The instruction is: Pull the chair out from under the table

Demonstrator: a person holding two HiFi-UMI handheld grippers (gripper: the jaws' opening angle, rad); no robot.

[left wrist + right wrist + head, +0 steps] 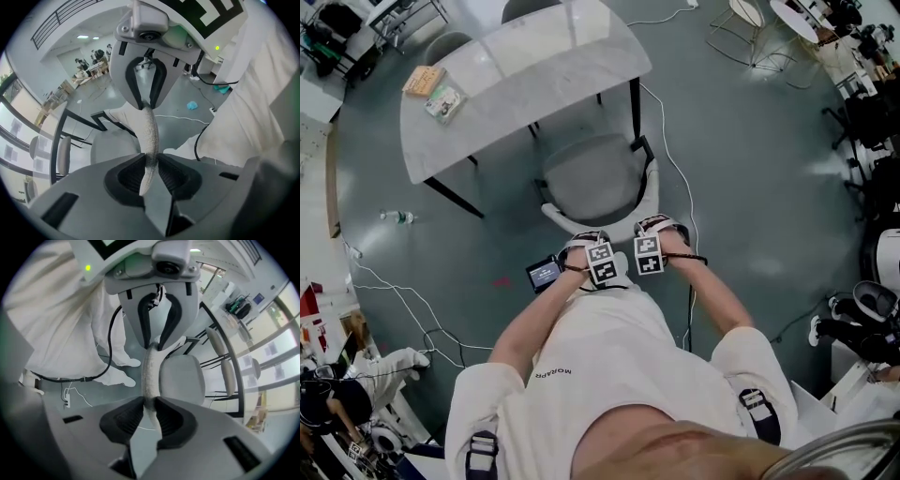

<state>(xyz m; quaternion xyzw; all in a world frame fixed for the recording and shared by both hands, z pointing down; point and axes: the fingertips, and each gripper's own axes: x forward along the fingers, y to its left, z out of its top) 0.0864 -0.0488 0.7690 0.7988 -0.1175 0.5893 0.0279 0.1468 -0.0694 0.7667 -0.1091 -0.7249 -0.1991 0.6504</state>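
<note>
The chair has a grey seat (586, 178) and a white curved backrest (555, 213); it stands at the near edge of the white marble table (525, 66), its front under the tabletop. My left gripper (582, 242) and right gripper (657, 226) sit side by side on the backrest's top rim. In the left gripper view the rim (150, 133) runs between the dark pads of the left gripper (150, 171), which press on it. The right gripper view shows the same: the rim (151, 371) is clamped in the right gripper (149, 416), with the seat (183, 378) beyond.
Two books (434, 91) lie at the table's left end. Other chairs (450, 42) stand at its far side. A bottle (398, 217) and cables (675, 173) lie on the grey floor, with a small screen device (544, 273) near my left arm.
</note>
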